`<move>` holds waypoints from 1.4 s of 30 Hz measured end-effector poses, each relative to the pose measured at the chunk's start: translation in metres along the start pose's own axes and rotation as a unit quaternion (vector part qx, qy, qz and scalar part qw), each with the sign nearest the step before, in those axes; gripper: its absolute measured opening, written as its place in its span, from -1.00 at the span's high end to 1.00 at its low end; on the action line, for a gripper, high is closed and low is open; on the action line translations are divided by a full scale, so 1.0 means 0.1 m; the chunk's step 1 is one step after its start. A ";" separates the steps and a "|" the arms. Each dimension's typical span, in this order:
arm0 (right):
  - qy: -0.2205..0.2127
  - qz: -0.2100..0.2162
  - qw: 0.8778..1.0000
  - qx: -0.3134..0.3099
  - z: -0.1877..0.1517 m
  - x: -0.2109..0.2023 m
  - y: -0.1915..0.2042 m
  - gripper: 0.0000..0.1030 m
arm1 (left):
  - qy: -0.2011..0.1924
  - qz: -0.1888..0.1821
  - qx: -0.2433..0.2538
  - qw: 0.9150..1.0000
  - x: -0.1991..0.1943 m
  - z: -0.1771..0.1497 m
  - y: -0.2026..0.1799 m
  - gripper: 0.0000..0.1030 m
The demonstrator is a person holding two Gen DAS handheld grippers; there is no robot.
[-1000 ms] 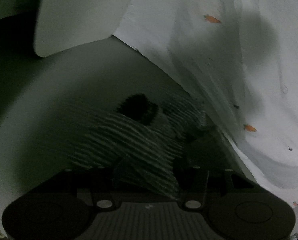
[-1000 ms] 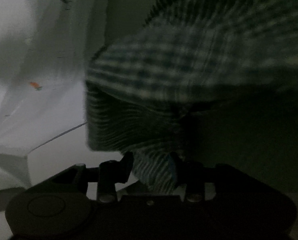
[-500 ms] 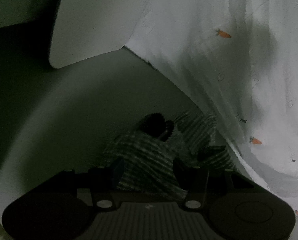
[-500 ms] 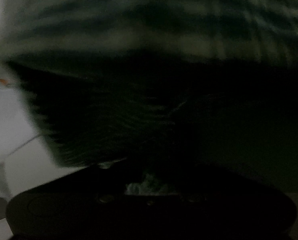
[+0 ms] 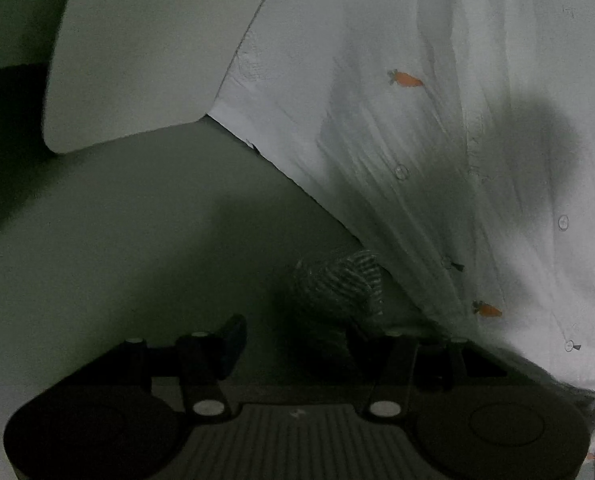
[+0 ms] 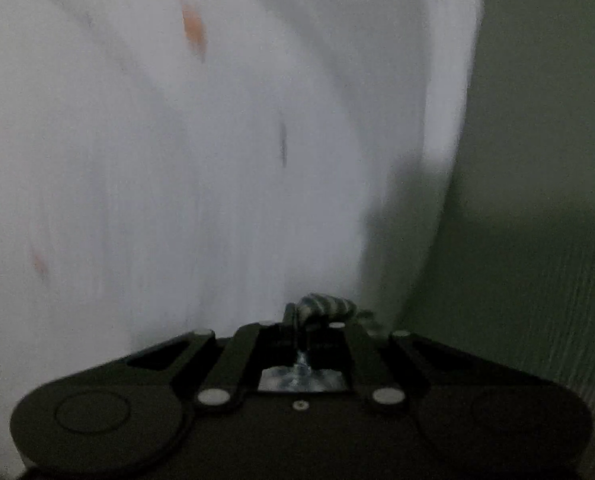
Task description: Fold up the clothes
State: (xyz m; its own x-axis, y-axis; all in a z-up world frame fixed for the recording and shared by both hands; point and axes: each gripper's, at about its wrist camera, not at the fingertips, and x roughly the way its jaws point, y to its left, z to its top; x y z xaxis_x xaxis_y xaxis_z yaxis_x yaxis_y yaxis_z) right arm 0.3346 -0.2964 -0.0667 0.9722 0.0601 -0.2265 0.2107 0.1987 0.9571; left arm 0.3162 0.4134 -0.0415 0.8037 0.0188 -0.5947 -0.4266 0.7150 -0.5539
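Left wrist view: the pale surface (image 5: 145,248) is lying to the left, with a white sheet (image 5: 137,52) at its far left. The left gripper (image 5: 293,338) is hovering with its fingers (image 5: 233,336) standing apart, nothing gripped between them. Just beyond the right-hand finger, a bunched striped garment (image 5: 337,280) is resting on the surface, touching the edge of a white carrot-print cloth (image 5: 477,120) spreading to the right. Right wrist view, blurred: the right gripper (image 6: 303,326) is pinching a fold of the striped garment (image 6: 329,306), its fingers drawn together on the fabric, with the carrot-print cloth (image 6: 177,160) filling the far left.
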 end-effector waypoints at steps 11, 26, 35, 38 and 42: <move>-0.061 -0.218 0.969 -0.094 0.56 -0.12 -0.72 -0.06 | 0.102 0.008 0.043 0.994 0.92 -0.53 -0.67 -0.16; 0.104 -0.317 0.940 -0.070 -0.65 0.21 -1.49 -0.17 | 0.237 -0.053 0.131 0.961 2.19 -0.98 -1.32 -0.21; 0.175 -0.309 0.924 -0.144 -0.99 0.38 -1.65 0.34 | 0.217 -0.104 0.136 0.961 2.32 -1.22 -1.42 0.96; 0.165 -0.291 0.934 -0.124 -0.95 0.26 -1.62 0.92 | 0.176 -0.122 0.159 0.964 2.08 -1.12 -1.50 0.99; 0.125 -0.234 0.953 -0.147 -0.85 -0.11 -1.36 0.94 | 0.115 -0.158 0.147 0.970 1.58 -0.87 -1.50 1.00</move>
State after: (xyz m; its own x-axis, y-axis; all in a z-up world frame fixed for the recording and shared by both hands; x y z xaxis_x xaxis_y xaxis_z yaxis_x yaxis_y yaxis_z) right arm 0.2866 -0.2408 -0.2097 0.7154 0.1218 -0.6880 0.5417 0.5251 0.6564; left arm 0.4714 0.2489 -0.1032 0.7467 -0.3663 -0.5552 -0.0094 0.8289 -0.5594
